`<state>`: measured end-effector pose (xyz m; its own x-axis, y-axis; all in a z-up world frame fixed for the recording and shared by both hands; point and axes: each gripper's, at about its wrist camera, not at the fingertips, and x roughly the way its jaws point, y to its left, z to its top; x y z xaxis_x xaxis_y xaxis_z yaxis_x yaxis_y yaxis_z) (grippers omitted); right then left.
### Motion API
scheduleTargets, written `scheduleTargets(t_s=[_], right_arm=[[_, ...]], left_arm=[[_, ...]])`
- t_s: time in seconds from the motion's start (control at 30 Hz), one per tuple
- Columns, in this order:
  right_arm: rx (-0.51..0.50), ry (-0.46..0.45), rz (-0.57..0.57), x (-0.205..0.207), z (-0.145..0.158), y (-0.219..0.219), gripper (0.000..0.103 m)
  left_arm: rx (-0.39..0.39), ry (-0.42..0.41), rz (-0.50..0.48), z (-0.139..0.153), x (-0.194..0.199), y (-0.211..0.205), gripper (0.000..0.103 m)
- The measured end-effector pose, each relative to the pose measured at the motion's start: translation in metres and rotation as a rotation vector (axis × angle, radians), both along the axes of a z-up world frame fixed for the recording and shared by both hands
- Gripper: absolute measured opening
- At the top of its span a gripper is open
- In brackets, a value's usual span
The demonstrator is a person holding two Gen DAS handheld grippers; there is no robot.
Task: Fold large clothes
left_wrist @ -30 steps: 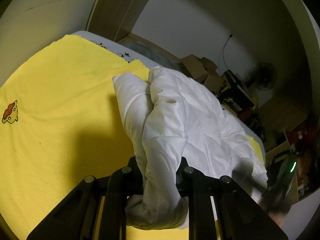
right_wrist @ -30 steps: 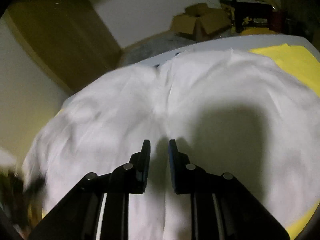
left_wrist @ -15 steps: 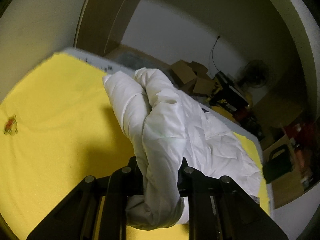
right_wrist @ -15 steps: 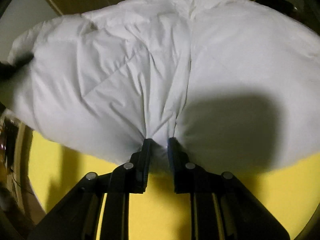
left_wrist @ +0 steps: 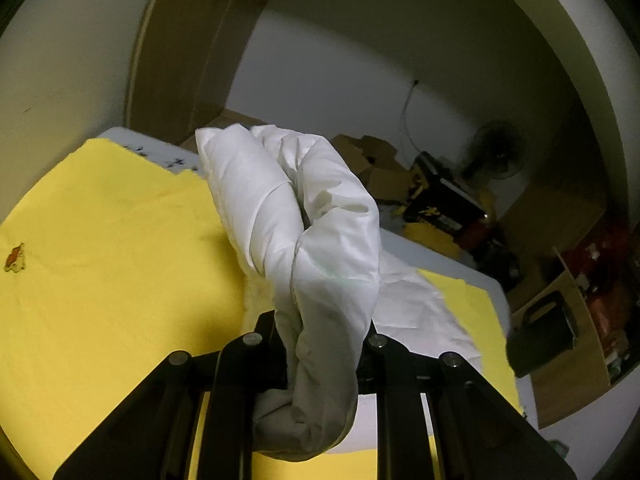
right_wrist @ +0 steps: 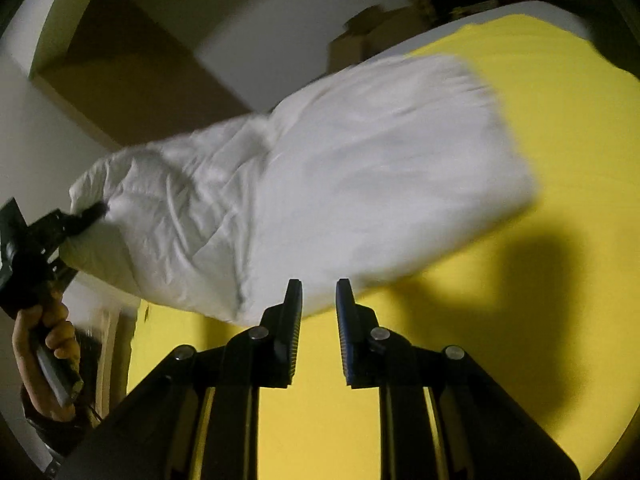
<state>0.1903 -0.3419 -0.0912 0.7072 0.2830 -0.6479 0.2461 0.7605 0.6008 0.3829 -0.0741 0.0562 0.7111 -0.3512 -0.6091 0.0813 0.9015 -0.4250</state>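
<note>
A white padded garment (left_wrist: 320,240) is bunched between the jaws of my left gripper (left_wrist: 322,344), which is shut on it and holds it up above the yellow sheet (left_wrist: 100,260). In the right wrist view the same garment (right_wrist: 340,180) hangs stretched above the sheet (right_wrist: 560,140), and the left gripper (right_wrist: 80,216) pinches its left end. My right gripper (right_wrist: 318,304) is open a little and empty, just below the garment's lower edge.
The yellow sheet covers a white bed (left_wrist: 460,264). Cardboard boxes (left_wrist: 372,160), a fan (left_wrist: 496,152) and clutter stand beyond the far edge. A brown door frame (left_wrist: 180,60) is at the back left. A hand (right_wrist: 44,344) holds the left gripper's handle.
My right gripper has let go of the garment and drawn back, with its jaws now apart. My left gripper has lifted its end higher, so the garment hangs off the sheet.
</note>
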Motion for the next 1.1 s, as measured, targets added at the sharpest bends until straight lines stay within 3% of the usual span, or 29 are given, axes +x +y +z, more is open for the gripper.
scheduleTargets(t_s=[0.27,0.47,0.6,0.73,0.93,1.1], right_arm=[[-0.018,0.003,-0.130,-0.057,-0.005,-0.030,0.019],[0.011,0.020,-0.138,-0.092,-0.020,-0.049,0.019],[0.018,0.041,-0.135,-0.095,-0.028,-0.062,0.019],[0.018,0.058,-0.144,-0.095,-0.032,-0.069,0.019],[0.023,0.076,-0.160,-0.091,-0.039,-0.075,0.019],[0.012,0.076,-0.127,-0.088,-0.035,-0.062,0.019]], left_arm=[[0.093,-0.045,-0.132,0.005,-0.010,-0.120,0.018],[0.225,-0.031,-0.274,-0.032,-0.027,-0.218,0.018],[0.327,0.086,-0.387,-0.092,-0.022,-0.277,0.026],[0.392,0.093,-0.439,-0.126,-0.022,-0.299,0.031],[0.278,0.198,-0.448,-0.148,0.006,-0.288,0.031],[0.278,0.179,-0.471,-0.156,0.013,-0.289,0.032]])
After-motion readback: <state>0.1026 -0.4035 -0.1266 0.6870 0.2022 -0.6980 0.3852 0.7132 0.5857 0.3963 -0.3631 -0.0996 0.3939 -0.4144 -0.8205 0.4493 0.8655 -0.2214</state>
